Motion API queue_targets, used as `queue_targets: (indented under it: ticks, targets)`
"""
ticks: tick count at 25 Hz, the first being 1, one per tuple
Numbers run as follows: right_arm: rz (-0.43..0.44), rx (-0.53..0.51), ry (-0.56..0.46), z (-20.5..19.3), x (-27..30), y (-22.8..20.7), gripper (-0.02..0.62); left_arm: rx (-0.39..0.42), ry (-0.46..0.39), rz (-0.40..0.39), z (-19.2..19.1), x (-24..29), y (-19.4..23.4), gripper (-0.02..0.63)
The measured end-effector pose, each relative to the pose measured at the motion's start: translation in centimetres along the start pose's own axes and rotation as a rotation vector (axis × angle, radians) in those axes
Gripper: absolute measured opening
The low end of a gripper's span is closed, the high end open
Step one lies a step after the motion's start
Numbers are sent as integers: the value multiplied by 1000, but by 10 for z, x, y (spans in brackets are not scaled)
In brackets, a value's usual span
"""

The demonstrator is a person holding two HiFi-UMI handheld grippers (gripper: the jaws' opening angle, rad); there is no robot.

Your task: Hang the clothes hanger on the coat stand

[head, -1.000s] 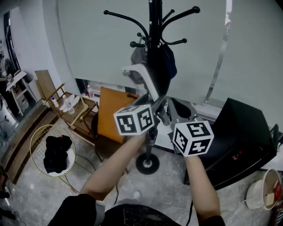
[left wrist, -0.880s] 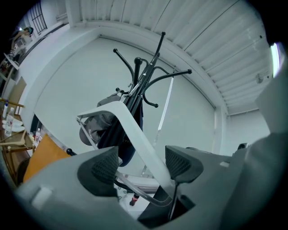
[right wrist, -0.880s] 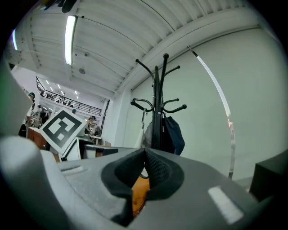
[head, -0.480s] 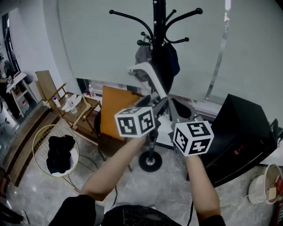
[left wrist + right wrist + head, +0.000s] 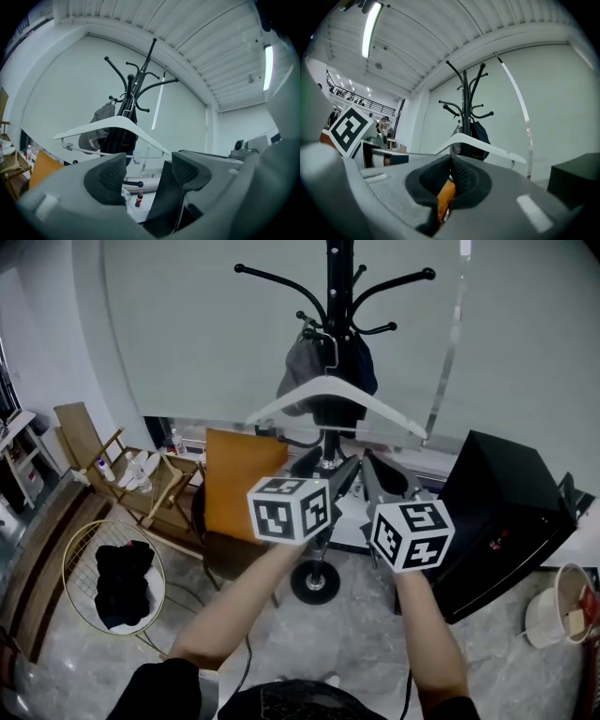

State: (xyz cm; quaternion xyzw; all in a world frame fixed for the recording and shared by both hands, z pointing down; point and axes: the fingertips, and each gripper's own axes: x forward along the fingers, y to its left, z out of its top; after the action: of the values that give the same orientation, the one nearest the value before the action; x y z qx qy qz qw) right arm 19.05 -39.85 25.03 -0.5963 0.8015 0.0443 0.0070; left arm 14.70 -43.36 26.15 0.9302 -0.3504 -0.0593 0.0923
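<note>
The white clothes hanger [image 5: 328, 390] hangs level by its hook from a low arm of the black coat stand [image 5: 336, 277], free of both grippers. Just below it, my left gripper [image 5: 339, 476] is open with nothing between its pads. Beside it, my right gripper [image 5: 373, 476] is shut and empty. In the left gripper view the hanger [image 5: 112, 126] and stand [image 5: 140, 84] sit above and beyond my open left gripper [image 5: 149, 168]. The right gripper view shows the hanger [image 5: 487, 149] past my right gripper [image 5: 451, 176], whose pads are pressed together.
A grey cap [image 5: 302, 360] and a dark garment [image 5: 362, 371] hang on the stand behind the hanger. A black cabinet [image 5: 506, 512] stands at right and an orange chair [image 5: 239, 484] at left. A wire basket [image 5: 112, 573] holds dark clothes. The stand's round base [image 5: 314, 582] rests on the floor.
The hanger was tilted and edge-on close above the grippers; now it hangs level on the stand, apart from them. The left jaws have let go of it.
</note>
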Motion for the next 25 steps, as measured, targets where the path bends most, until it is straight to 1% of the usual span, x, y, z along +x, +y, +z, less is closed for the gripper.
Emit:
queue_targets:
  ticks: [5, 10, 14, 18, 21, 23, 25]
  targets:
    - [-25, -5, 16, -3, -4, 16, -6, 33, 9, -16, 2, -15, 2, 302]
    - [-46, 1, 26, -6, -8, 32, -6, 134, 33, -31, 0, -35, 3, 293]
    - [-56, 6, 36, -9, -9, 46, -6, 179, 34, -45, 2, -50, 4, 242]
    - [-54, 1, 43, -11, -11, 65, -6, 204, 38, -59, 1, -66, 7, 184]
    - [-49, -6, 47, -12, -10, 76, -6, 204, 44, -59, -1, -74, 13, 125]
    - [-49, -11, 51, -12, -10, 81, -6, 205, 44, -59, -2, -80, 17, 73]
    - [-47, -13, 56, -12, -10, 88, -6, 220, 47, -57, -2, -87, 22, 29]
